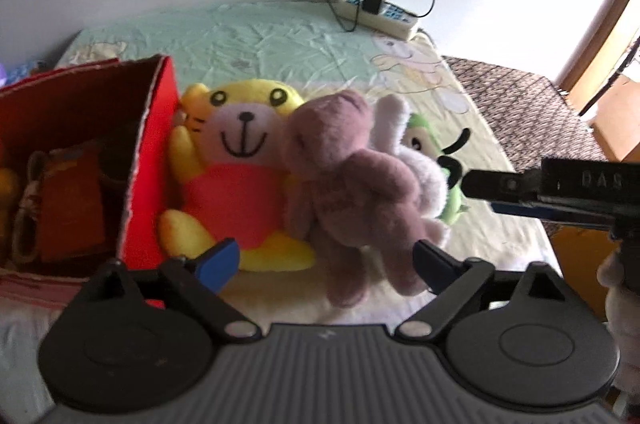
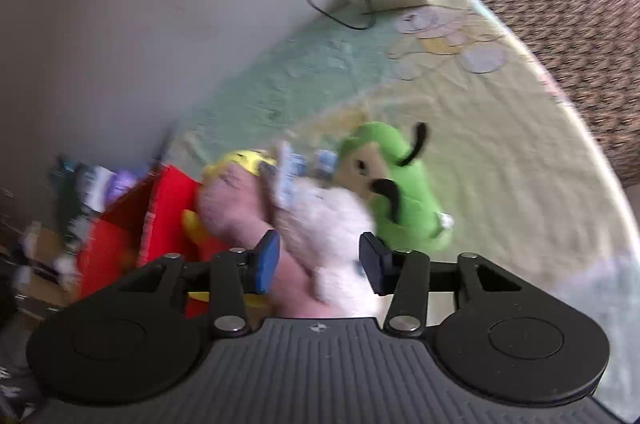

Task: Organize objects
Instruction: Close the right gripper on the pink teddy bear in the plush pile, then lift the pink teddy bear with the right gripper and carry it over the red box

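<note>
A: Where is the mauve plush teddy bear point(image 1: 352, 184) lying?
B: At the centre of the left wrist frame, leaning on the yellow plush tiger in red overalls point(image 1: 240, 168), beside the white fuzzy plush toy point(image 1: 416, 160).
A: And the tools?
B: The left gripper point(image 1: 326, 260) is hanging with its jaws apart around the bear's legs. The right gripper point(image 2: 318, 262) is standing apart too, around the white toy.
A: Surroundings?
B: The red cardboard box point(image 1: 154, 160) is sitting at left, the green plush toy point(image 2: 404, 192) and white power strip point(image 1: 384, 14) beyond.
</note>
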`<state>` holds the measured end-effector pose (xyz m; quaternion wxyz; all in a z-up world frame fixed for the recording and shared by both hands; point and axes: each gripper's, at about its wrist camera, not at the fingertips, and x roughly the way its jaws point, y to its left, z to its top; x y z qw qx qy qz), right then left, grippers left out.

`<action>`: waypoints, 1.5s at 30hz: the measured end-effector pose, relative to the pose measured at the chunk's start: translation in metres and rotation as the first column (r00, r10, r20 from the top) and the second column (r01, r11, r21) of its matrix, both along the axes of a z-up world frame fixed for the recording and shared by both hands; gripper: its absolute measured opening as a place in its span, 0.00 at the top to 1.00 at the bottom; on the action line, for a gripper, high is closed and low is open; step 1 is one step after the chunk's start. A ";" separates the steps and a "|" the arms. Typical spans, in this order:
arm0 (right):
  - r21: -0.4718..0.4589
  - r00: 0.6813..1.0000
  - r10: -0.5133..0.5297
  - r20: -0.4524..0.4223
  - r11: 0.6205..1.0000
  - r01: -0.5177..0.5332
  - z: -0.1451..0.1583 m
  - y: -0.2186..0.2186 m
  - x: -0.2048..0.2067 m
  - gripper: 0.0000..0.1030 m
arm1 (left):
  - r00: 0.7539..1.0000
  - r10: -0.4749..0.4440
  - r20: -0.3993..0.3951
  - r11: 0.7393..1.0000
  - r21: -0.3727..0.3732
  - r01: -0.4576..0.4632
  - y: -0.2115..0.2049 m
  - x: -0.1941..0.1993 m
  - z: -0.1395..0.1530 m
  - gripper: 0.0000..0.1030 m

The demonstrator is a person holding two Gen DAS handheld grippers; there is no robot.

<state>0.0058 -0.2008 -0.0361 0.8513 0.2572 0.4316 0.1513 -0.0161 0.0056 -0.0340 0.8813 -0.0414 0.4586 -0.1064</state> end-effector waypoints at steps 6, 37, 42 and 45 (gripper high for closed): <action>0.032 0.987 0.138 0.080 0.989 -0.141 0.002 0.023 0.012 0.53 | 0.999 -0.031 0.033 0.999 -0.017 0.032 -0.004 0.008 -0.011 0.11; -0.064 0.918 0.368 0.149 0.930 -0.362 -0.008 0.046 0.016 0.77 | 0.981 -0.191 0.032 0.971 -0.144 0.193 -0.011 0.028 -0.028 0.37; -0.067 0.912 0.373 0.170 0.928 -0.367 0.003 0.047 0.001 0.77 | 0.977 -0.204 0.068 0.968 -0.136 0.212 -0.009 0.010 -0.016 0.37; -0.073 0.904 0.384 0.187 0.923 -0.377 0.008 0.050 -0.009 0.77 | 0.975 -0.207 0.085 0.967 -0.132 0.217 -0.006 -0.001 -0.010 0.37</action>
